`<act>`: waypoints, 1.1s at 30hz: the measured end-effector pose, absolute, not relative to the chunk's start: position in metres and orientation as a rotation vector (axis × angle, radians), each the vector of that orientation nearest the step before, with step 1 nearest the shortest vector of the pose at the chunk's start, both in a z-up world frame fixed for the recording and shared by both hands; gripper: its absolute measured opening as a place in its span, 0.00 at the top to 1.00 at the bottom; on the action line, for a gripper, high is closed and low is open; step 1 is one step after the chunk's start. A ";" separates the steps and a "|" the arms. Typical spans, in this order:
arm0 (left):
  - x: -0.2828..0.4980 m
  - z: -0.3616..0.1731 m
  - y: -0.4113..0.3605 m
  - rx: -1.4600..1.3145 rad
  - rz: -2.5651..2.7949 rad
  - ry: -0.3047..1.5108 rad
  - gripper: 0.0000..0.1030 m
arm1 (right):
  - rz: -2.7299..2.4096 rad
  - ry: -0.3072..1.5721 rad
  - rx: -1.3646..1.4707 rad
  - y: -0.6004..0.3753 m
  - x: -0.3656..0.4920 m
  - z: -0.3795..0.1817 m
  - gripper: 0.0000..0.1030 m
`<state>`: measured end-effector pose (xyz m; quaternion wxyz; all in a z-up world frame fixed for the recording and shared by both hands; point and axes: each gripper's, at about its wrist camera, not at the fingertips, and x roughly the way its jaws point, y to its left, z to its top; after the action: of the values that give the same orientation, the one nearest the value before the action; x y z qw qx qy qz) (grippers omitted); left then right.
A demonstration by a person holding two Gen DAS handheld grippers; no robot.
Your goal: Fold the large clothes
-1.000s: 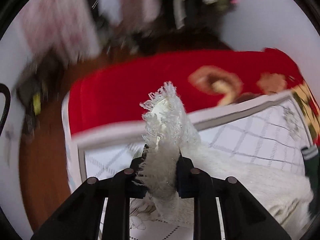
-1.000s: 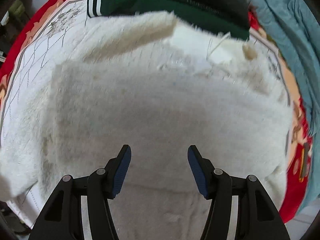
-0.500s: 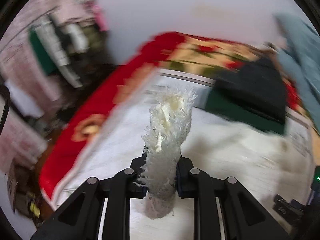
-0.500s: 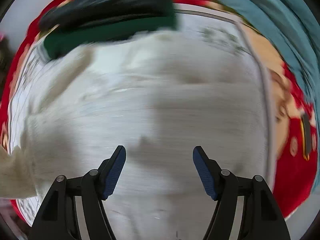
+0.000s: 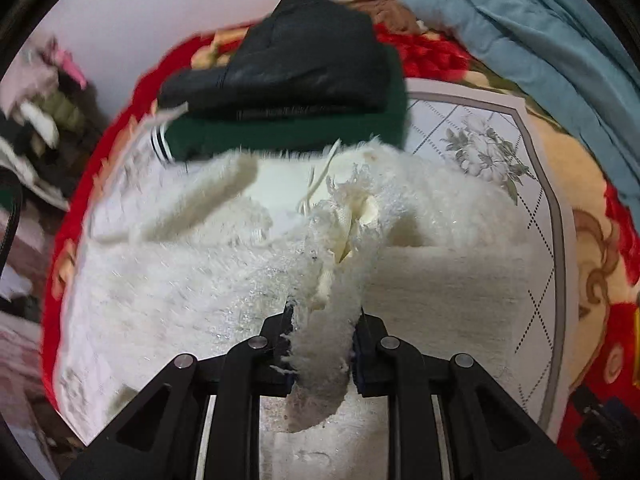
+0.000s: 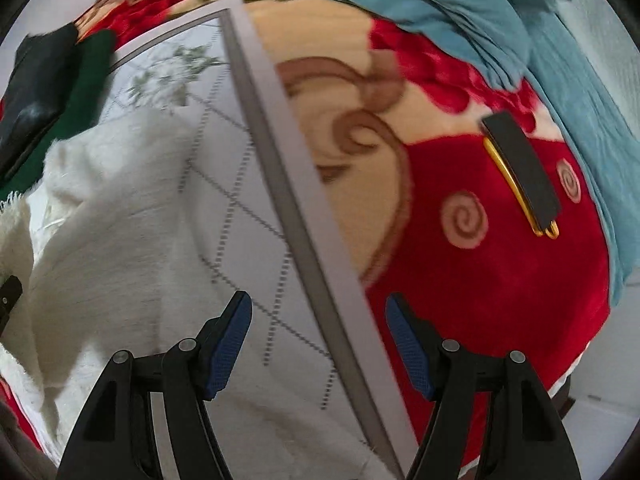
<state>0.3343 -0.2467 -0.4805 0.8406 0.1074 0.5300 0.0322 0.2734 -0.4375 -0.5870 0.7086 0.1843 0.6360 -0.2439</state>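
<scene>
Red bedding [image 6: 500, 280] was covered by a white mat [image 6: 256, 240]. On it, the fluffy white garment [image 5: 200, 288] lay half folded, its edge pinched by the left gripper [image 5: 322, 352]. The right gripper [image 6: 318, 344] was held wide apart, with nothing in it.

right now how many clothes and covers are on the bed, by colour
white fluffy garment: 1
dark green garment with striped cuff: 1
black folded garment: 1
blue blanket: 1
red floral blanket: 1
white quilted mat: 1
total: 6
</scene>
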 end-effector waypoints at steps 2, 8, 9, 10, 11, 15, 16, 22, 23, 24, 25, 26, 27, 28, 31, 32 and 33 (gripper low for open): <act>0.332 -0.471 -0.256 0.245 0.051 1.081 0.83 | -0.552 1.411 0.438 -0.446 0.268 -0.588 0.31; 0.340 -0.486 -0.266 0.252 -0.067 1.149 0.76 | -0.528 1.411 0.522 -0.441 0.259 -0.585 0.31; 0.341 -0.493 -0.261 0.248 -0.066 1.174 0.73 | -0.520 1.410 0.526 -0.439 0.260 -0.583 0.31; 0.341 -0.497 -0.251 0.220 -0.061 1.197 0.70 | -0.503 1.405 0.537 -0.437 0.259 -0.581 0.31; 0.339 -0.498 -0.241 0.182 -0.063 1.208 0.54 | -0.489 1.399 0.546 -0.434 0.259 -0.579 0.31; 0.339 -0.484 -0.195 0.053 -0.046 1.187 0.14 | -0.380 1.363 0.601 -0.421 0.265 -0.567 0.31; 0.339 -0.481 -0.185 0.043 -0.029 1.180 0.13 | -0.342 1.350 0.618 -0.415 0.268 -0.564 0.31; 0.326 -0.469 -0.094 -0.027 0.166 1.193 0.10 | -0.090 1.296 0.666 -0.360 0.310 -0.552 0.31; 0.320 -0.469 -0.071 -0.028 0.230 1.197 0.10 | -0.052 1.295 0.659 -0.350 0.319 -0.553 0.31; 0.315 -0.471 -0.055 -0.025 0.280 1.200 0.10 | -0.011 1.297 0.646 -0.337 0.330 -0.557 0.30; 0.309 -0.474 -0.037 -0.022 0.342 1.202 0.10 | 0.035 1.310 0.639 -0.323 0.342 -0.566 0.29; 0.304 -0.479 -0.025 -0.017 0.388 1.204 0.10 | 0.057 1.334 0.644 -0.313 0.352 -0.577 0.27; 0.299 -0.486 -0.012 -0.012 0.429 1.216 0.10 | 0.083 1.366 0.661 -0.303 0.363 -0.590 0.24; 0.294 -0.496 0.000 -0.007 0.464 1.243 0.10 | 0.127 1.407 0.688 -0.291 0.374 -0.608 0.24; 0.284 -0.531 0.028 0.004 0.547 1.306 0.10 | 0.168 1.537 0.695 -0.257 0.397 -0.647 0.48; 0.283 -0.543 0.035 0.010 0.567 1.327 0.10 | 0.153 1.534 0.654 -0.247 0.402 -0.647 0.63; 0.282 -0.551 0.042 0.012 0.584 1.336 0.10 | 0.152 1.516 0.639 -0.240 0.404 -0.642 0.83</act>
<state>0.2825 0.0417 -0.5510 0.7457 0.0056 0.6106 0.2666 0.4044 -0.2400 -0.6420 0.6778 0.2846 0.6745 0.0677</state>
